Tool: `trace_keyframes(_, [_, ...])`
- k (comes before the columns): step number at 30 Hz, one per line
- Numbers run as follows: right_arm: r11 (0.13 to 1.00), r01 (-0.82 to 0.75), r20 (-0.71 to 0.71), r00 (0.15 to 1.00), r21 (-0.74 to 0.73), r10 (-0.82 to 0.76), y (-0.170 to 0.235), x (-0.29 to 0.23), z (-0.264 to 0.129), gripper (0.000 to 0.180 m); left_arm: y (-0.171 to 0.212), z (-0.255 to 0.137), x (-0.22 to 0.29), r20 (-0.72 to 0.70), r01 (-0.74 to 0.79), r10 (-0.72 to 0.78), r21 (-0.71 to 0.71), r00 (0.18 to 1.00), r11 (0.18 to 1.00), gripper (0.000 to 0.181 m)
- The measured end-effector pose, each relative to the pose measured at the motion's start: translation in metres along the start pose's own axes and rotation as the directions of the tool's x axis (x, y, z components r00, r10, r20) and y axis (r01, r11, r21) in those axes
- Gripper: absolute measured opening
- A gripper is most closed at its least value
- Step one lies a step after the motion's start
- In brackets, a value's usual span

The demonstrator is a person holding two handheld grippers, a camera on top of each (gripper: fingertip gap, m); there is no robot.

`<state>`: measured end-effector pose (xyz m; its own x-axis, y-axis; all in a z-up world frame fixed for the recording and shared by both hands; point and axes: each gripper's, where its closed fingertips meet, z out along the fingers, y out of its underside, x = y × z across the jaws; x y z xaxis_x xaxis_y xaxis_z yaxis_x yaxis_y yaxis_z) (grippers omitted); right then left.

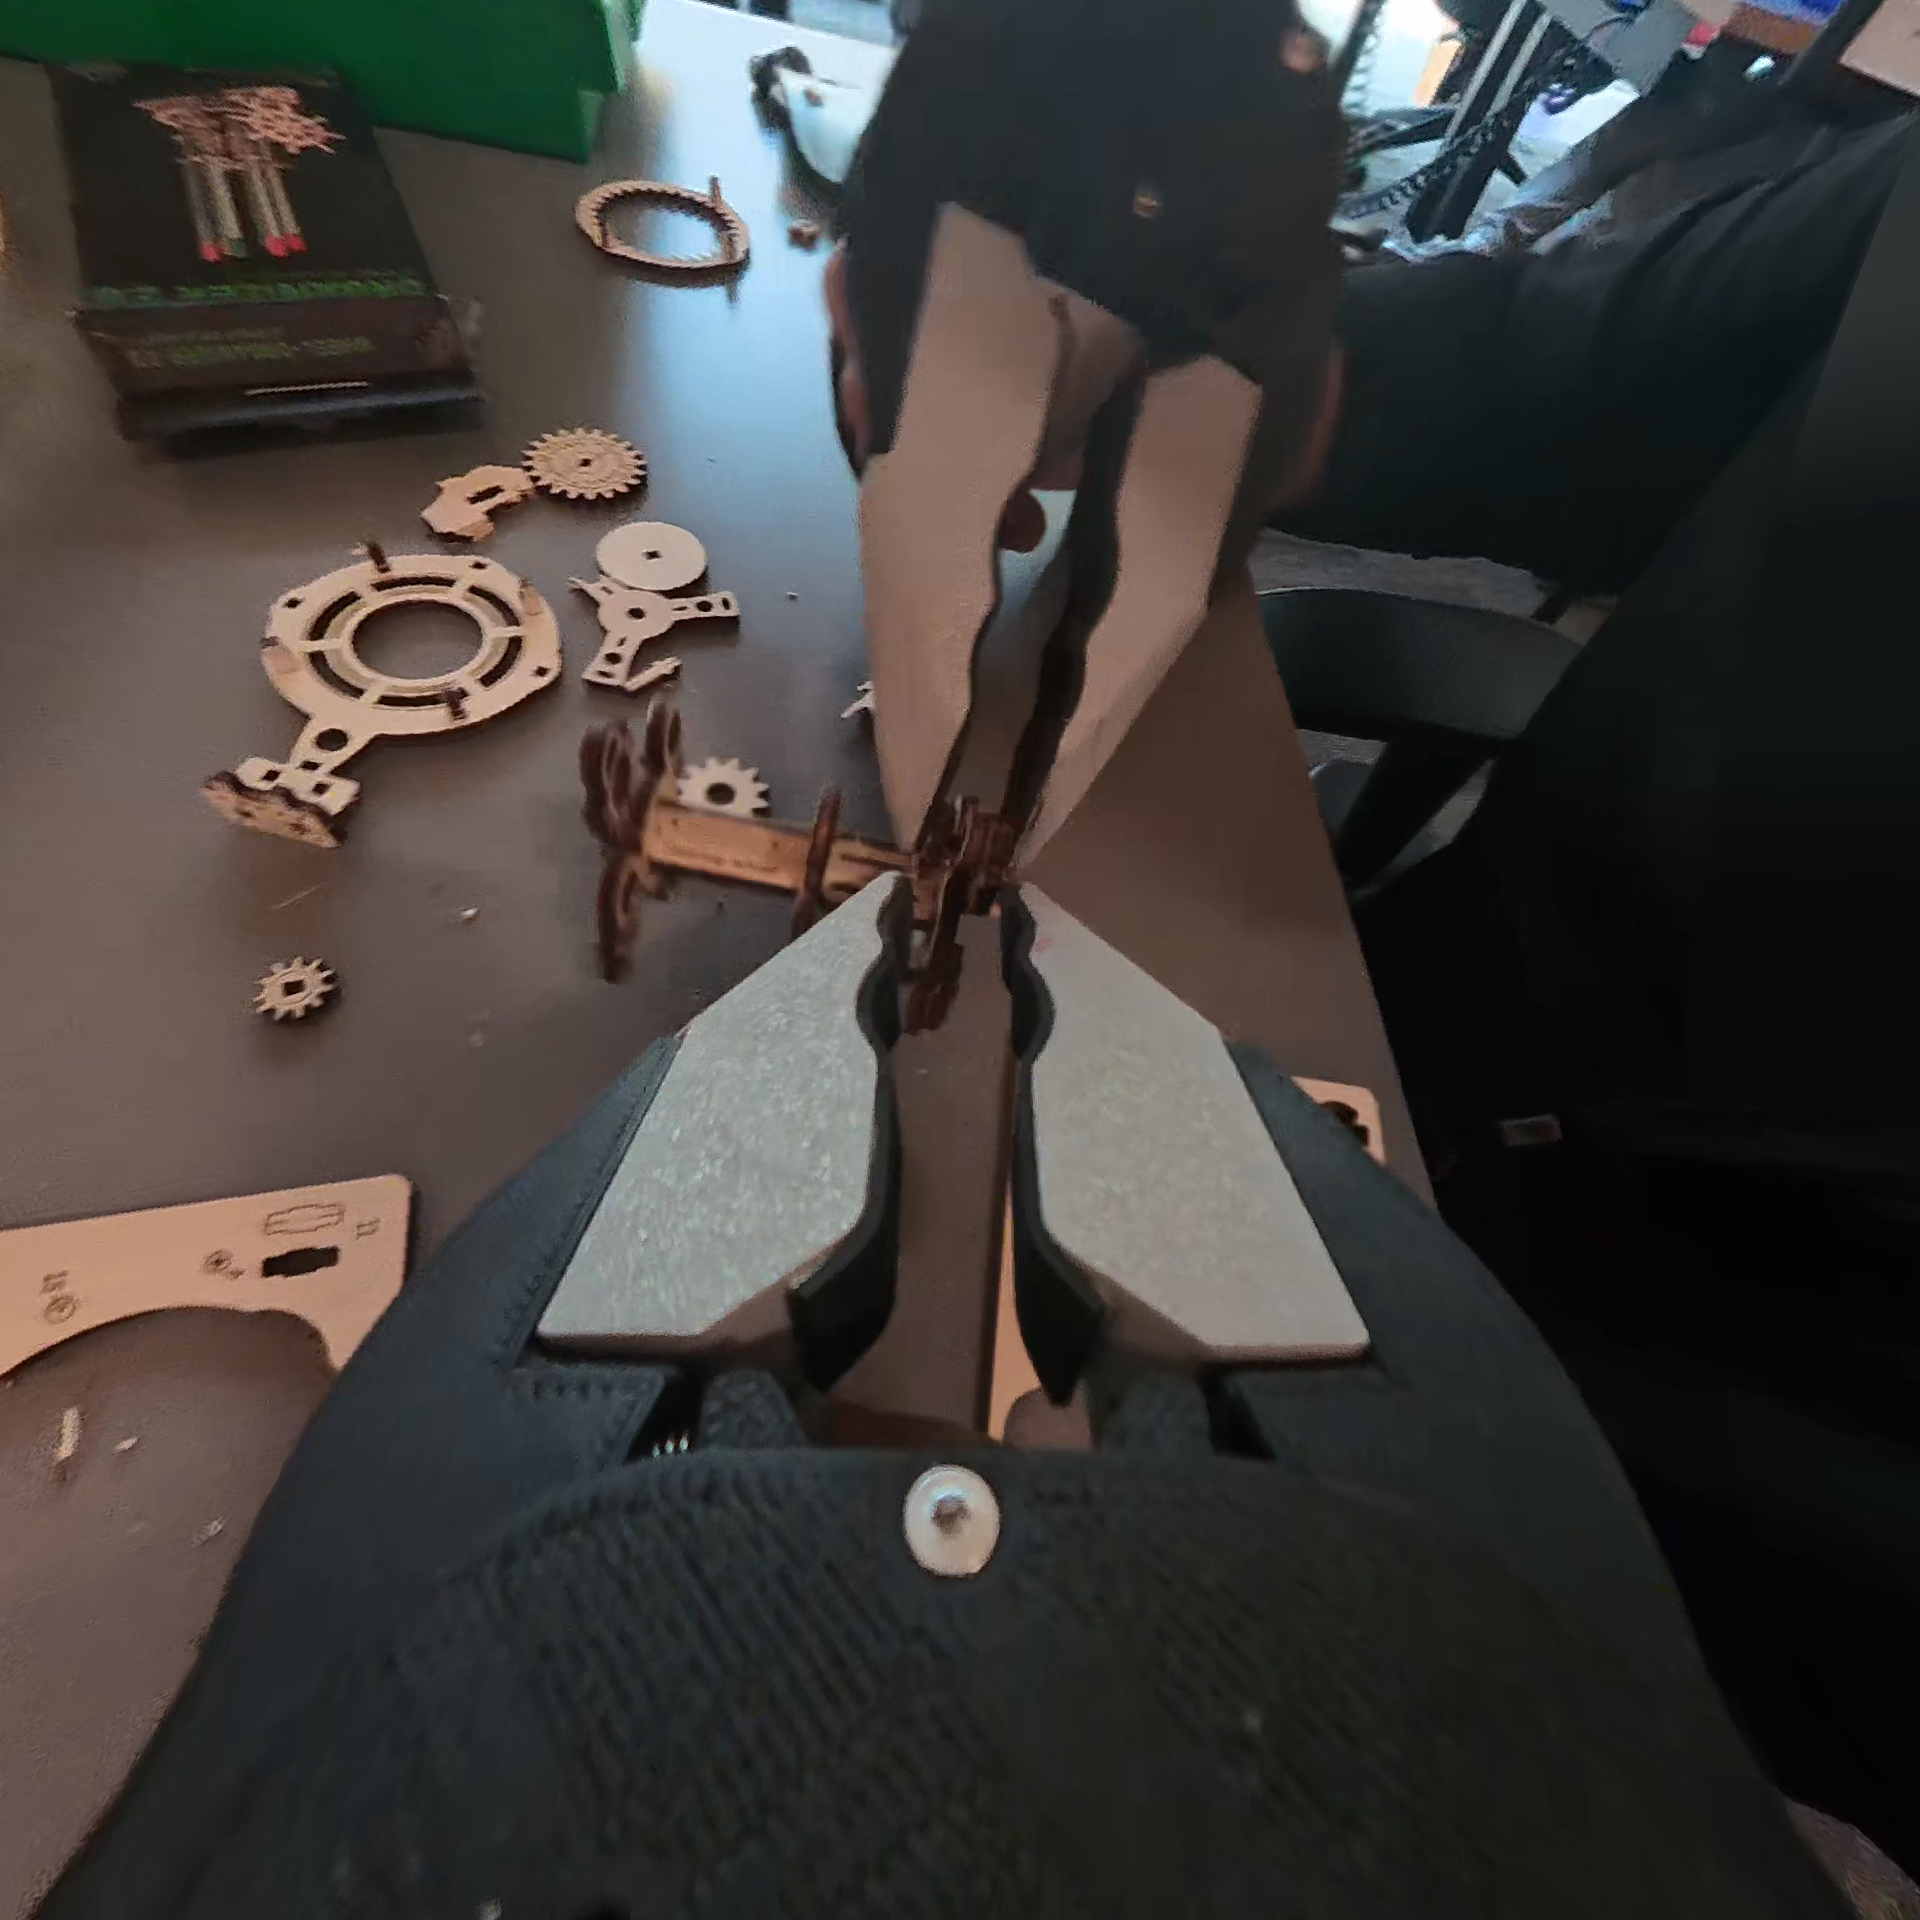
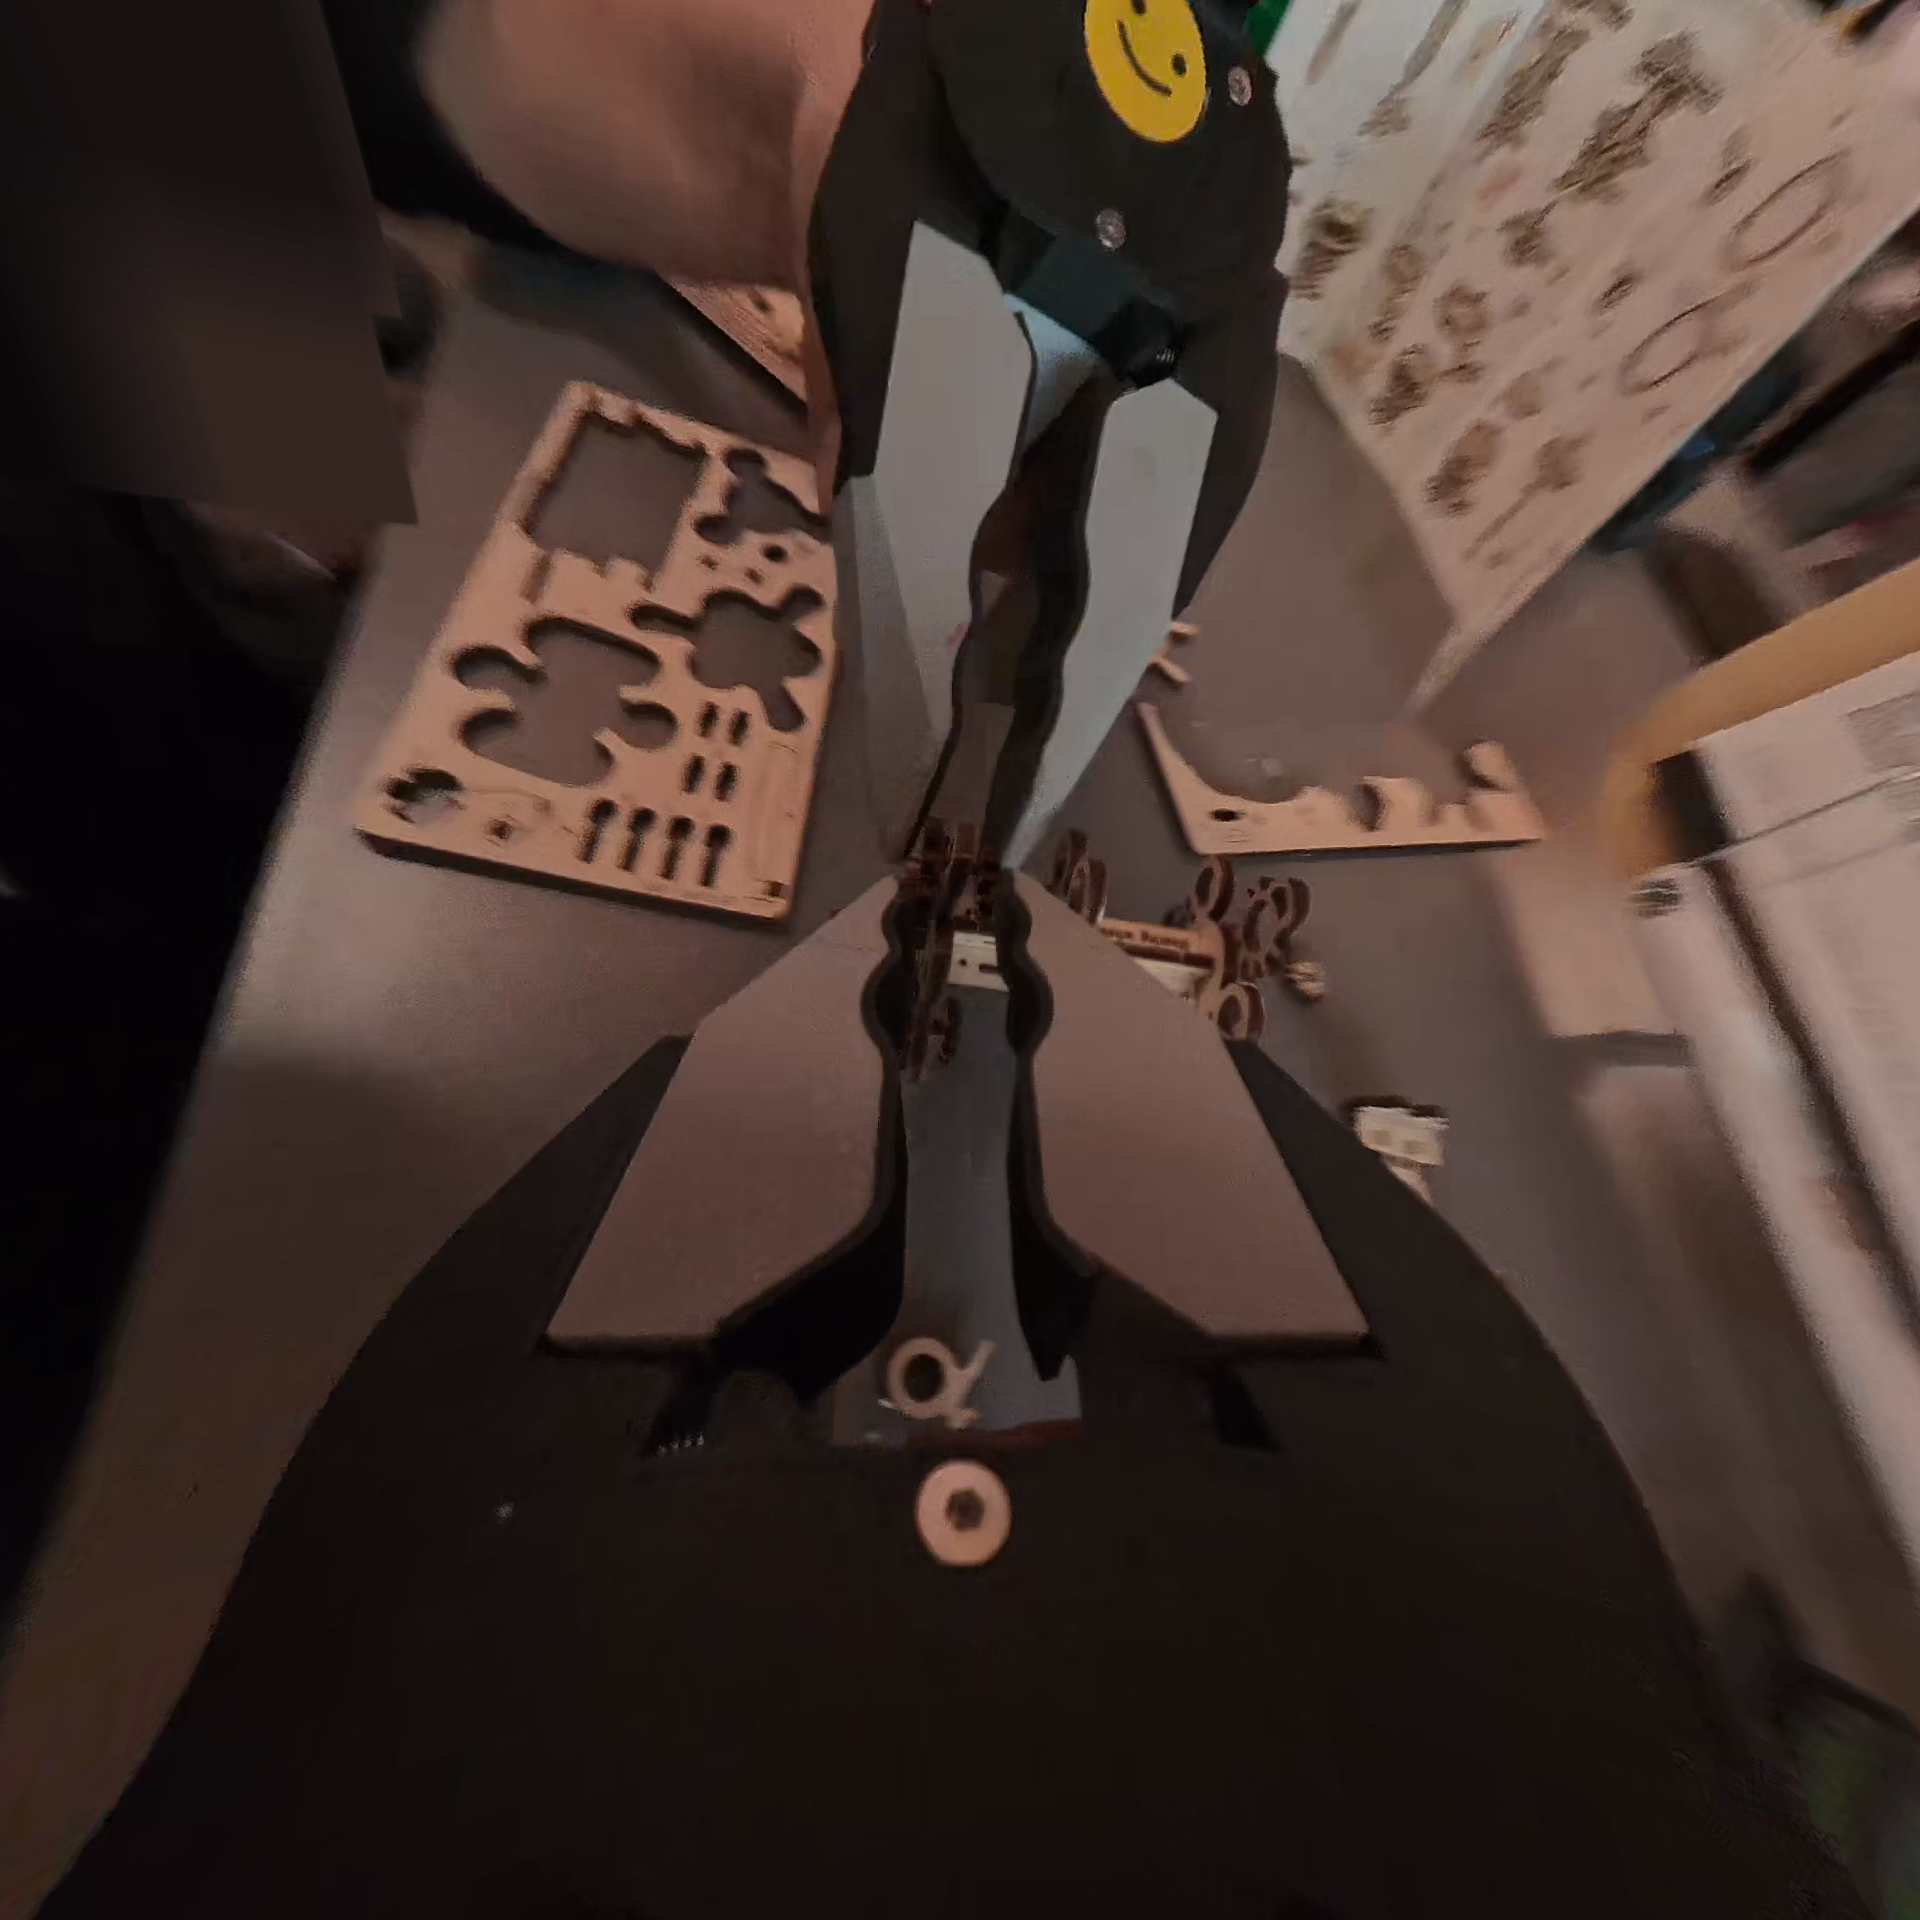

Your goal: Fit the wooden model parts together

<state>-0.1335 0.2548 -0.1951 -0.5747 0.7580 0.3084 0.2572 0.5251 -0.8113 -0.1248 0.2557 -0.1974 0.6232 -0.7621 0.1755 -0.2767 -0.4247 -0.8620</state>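
Observation:
A wooden axle assembly [image 1: 727,847] with dark lobed wheels is held up over the dark table [image 1: 125,935]. Its near end carries a dark lobed wheel [image 1: 940,935]. My left gripper [image 1: 951,904] is closed narrowly on that wheel end from below in the left wrist view. My right gripper [image 1: 966,831] comes in from the opposite side, tips pinched on the same end. In the right wrist view my right gripper [image 2: 951,891] grips the wheel [image 2: 925,966], and the left gripper [image 2: 971,842] meets it tip to tip. The axle [image 2: 1164,940] sticks out to the right.
Loose parts lie on the table: a ring-shaped frame [image 1: 400,649], a large gear [image 1: 582,462], a small gear [image 1: 294,987]. A dark kit box [image 1: 249,239], a green box [image 1: 416,62], punched-out sheets [image 2: 613,665] [image 1: 187,1262] and a printed parts sheet [image 2: 1558,260] surround them. A black chair [image 1: 1434,665] stands beyond the table edge. The grippers are tip to tip, or close to it.

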Motion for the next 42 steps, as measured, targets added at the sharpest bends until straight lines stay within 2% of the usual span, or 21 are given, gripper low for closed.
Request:
trace_keyframes(2, [0.991,0.116,-0.118,0.985,-0.072,-0.124,0.007,0.008,0.002,0.011,0.003,-0.002,-0.008,0.033,-0.008,0.008,-0.007,0.999,1.000,0.012])
trace_keyframes(4, [0.991,0.092,-0.111,0.989,-0.101,-0.103,0.013,0.007,0.007,0.012,0.006,-0.004,-0.014,0.049,-0.007,0.008,-0.013,0.999,1.000,0.011])
trace_keyframes(6, [0.997,0.009,-0.086,0.996,-0.082,-0.016,0.015,0.009,0.007,0.012,0.007,-0.004,-0.017,0.046,0.019,-0.018,-0.010,0.999,1.000,0.016])
trace_keyframes(9, [0.988,-0.153,-0.030,0.988,0.026,0.154,0.007,0.018,-0.002,0.012,0.007,-0.008,-0.023,0.062,0.036,-0.036,-0.005,0.997,0.999,0.019])
trace_keyframes(12, [0.920,-0.368,0.056,0.930,0.138,0.363,-0.002,0.034,-0.015,0.012,-0.005,-0.018,-0.027,0.049,0.065,-0.069,0.077,0.996,0.995,0.019])
trace_keyframes(15, [0.761,-0.597,0.253,0.801,0.256,0.543,-0.020,0.046,-0.031,0.012,-0.022,-0.035,-0.033,0.008,0.139,-0.144,0.203,0.990,0.969,0.023])
trace_keyframes(17, [0.588,-0.787,0.429,0.604,0.189,0.671,-0.024,0.053,-0.034,0.012,-0.029,-0.046,-0.042,-0.007,0.191,-0.196,0.271,0.980,0.944,0.022])
trace_keyframes(18, [0.506,-0.854,0.442,0.504,0.123,0.742,-0.016,0.060,-0.029,0.013,-0.030,-0.051,-0.049,-0.002,0.214,-0.223,0.295,0.975,0.931,0.022])
trace_keyframes(19, [0.464,-0.883,0.417,0.450,0.074,0.789,-0.006,0.066,-0.021,0.025,-0.029,-0.054,-0.055,0.011,0.232,-0.247,0.305,0.969,0.924,0.022])
trace_keyframes(20, [0.452,-0.891,0.362,0.438,0.048,0.823,0.004,0.073,-0.014,0.042,-0.026,-0.056,-0.061,0.025,0.246,-0.267,0.308,0.964,0.919,0.023])
trace_keyframes(21, [0.452,-0.891,0.286,0.444,0.040,0.849,0.015,0.082,-0.008,0.047,-0.024,-0.058,-0.066,0.037,0.256,-0.281,0.310,0.959,0.916,0.023])
trace_keyframes(22, [0.457,-0.888,0.204,0.456,0.045,0.866,0.023,0.093,-0.005,0.045,-0.022,-0.059,-0.069,0.048,0.261,-0.289,0.310,0.956,0.914,0.023])
trace_keyframes(24, [0.486,-0.862,0.072,0.499,0.140,0.864,0.020,0.126,-0.016,0.045,-0.020,-0.061,-0.075,0.084,0.257,-0.296,0.308,0.952,0.916,0.023])
trace_keyframes(27, [0.575,-0.754,0.068,0.623,0.318,0.780,-0.034,0.156,-0.052,0.046,-0.020,-0.064,-0.080,0.120,0.242,-0.292,0.316,0.949,0.917,0.026])
trace_keyframes(30, [0.659,-0.651,0.028,0.719,0.375,0.694,-0.066,0.162,-0.074,0.047,-0.020,-0.066,-0.082,0.136,0.232,-0.287,0.320,0.948,0.918,0.026])
trace_keyframes(34, [0.743,-0.568,0.003,0.795,0.353,0.606,-0.064,0.152,-0.070,0.048,-0.022,-0.071,-0.085,0.151,0.223,-0.285,0.331,0.947,0.917,0.025])
trace_keyframes(37, [0.785,-0.543,0.086,0.834,0.299,0.545,-0.051,0.127,-0.054,0.049,-0.026,-0.078,-0.090,0.172,0.220,-0.298,0.368,0.939,0.903,0.024])
trace_keyframes(42, [0.860,-0.505,0.146,0.858,0.071,0.492,-0.004,0.086,-0.023,0.051,-0.018,-0.075,-0.097,0.176,0.251,-0.329,0.357,0.928,0.900,0.024])
